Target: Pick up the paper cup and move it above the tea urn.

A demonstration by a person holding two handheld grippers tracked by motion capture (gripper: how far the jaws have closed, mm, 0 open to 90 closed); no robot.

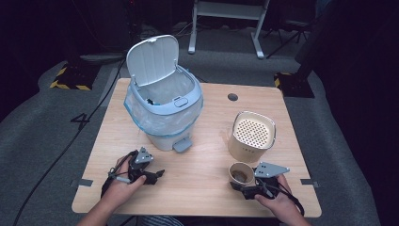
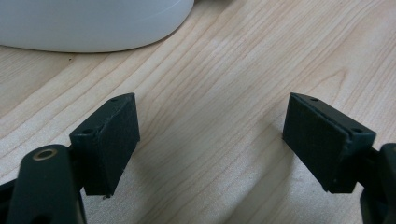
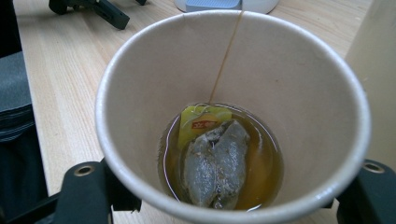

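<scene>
**Paper cup with a used tea bag, sitting between the right jaws**

So the paper cup (image 1: 241, 174) stands upright near the front right of the wooden table (image 1: 202, 188), just in front of the beige canister with the perforated top (image 1: 251, 135); the right gripper (image 1: 248, 187) has one jaw on each side of it, pressed against the cup wall as far as the right gripper view lets me see, so I'd call that a grasp on the cup; inside there's a soggy tea bag (image 3: 215, 161) lying in a bit of amber liquid (image 3: 261, 172), with its yellow tag (image 3: 201, 122) up against the wall. The left gripper (image 1: 159, 174) rests on the table at front left, jaws spread wide with bare wood between them; it sits just in front of the white pedal bin (image 1: 164, 106), whose lid stands up and whose liner hangs over the rim.
</scene>
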